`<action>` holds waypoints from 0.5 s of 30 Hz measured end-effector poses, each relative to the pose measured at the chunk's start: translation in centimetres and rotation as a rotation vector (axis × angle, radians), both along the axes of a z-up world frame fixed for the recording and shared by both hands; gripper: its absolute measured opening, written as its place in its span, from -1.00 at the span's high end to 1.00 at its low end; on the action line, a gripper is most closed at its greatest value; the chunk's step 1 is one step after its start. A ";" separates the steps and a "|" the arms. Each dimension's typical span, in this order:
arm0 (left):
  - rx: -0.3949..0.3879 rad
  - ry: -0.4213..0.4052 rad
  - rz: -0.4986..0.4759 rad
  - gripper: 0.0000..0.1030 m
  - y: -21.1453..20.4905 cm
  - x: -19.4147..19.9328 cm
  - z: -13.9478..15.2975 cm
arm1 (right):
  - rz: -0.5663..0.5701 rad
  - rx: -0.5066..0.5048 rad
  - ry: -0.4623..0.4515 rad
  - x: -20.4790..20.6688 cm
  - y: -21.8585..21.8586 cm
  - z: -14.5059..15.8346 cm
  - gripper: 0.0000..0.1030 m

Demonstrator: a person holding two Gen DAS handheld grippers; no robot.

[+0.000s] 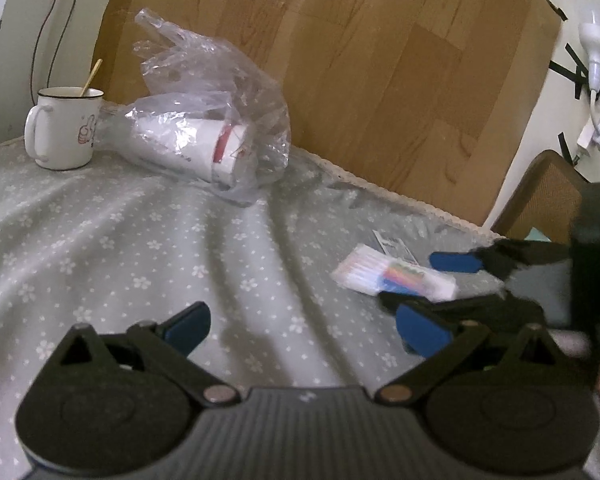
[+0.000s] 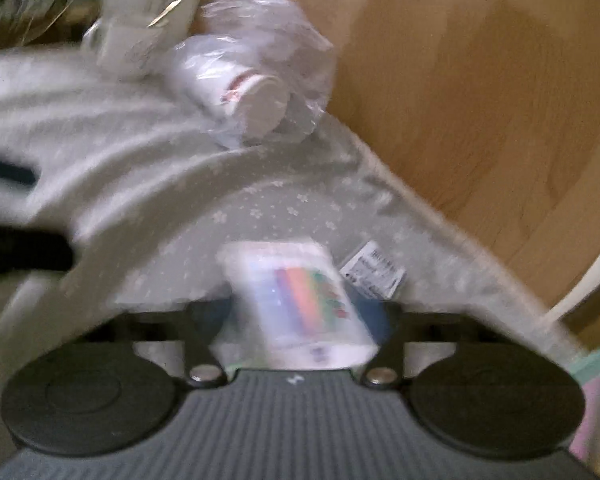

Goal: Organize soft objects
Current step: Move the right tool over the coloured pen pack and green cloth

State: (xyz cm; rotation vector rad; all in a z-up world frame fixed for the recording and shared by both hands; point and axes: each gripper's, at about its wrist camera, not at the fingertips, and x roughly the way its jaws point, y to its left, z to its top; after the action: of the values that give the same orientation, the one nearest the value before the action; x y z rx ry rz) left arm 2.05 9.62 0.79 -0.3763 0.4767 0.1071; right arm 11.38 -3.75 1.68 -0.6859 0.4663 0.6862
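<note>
A soft clear pack of colourful cotton swabs [image 2: 300, 300] sits between the fingers of my right gripper [image 2: 296, 314], which is shut on its two sides; this view is blurred. In the left wrist view the same pack [image 1: 396, 276] is low over the grey flowered tablecloth [image 1: 140, 240], with my right gripper [image 1: 424, 280] reaching in from the right. My left gripper [image 1: 304, 328] is open over bare cloth, just left of the pack, with nothing between its fingers. A crumpled clear plastic bag [image 1: 204, 148] holding a white cup lies at the back.
A white mug [image 1: 62, 128] with a stick in it stands at the back left, next to the bag. A small paper label [image 1: 394, 246] lies beyond the pack. A wood-patterned board [image 1: 360, 60] leans behind the table. A chair back [image 1: 540, 200] is at the right.
</note>
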 end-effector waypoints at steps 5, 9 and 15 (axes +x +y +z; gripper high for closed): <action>-0.019 -0.006 0.015 -0.99 0.3 -0.3 0.1 | 0.024 -0.114 -0.048 -3.7 -1.4 -0.6 0.89; -0.028 -0.003 0.027 -0.99 0.5 -0.5 0.1 | 0.030 -0.082 0.039 -6.2 -4.0 -0.9 0.89; -0.082 0.006 0.062 -0.99 1.5 -0.6 -0.2 | -0.055 0.143 0.113 -4.2 -6.0 2.1 0.54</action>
State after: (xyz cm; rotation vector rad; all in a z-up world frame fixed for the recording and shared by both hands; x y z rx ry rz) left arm 1.44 11.10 0.57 -0.4713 0.4768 0.1498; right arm 7.15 -9.76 3.73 -0.5001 0.5331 0.7017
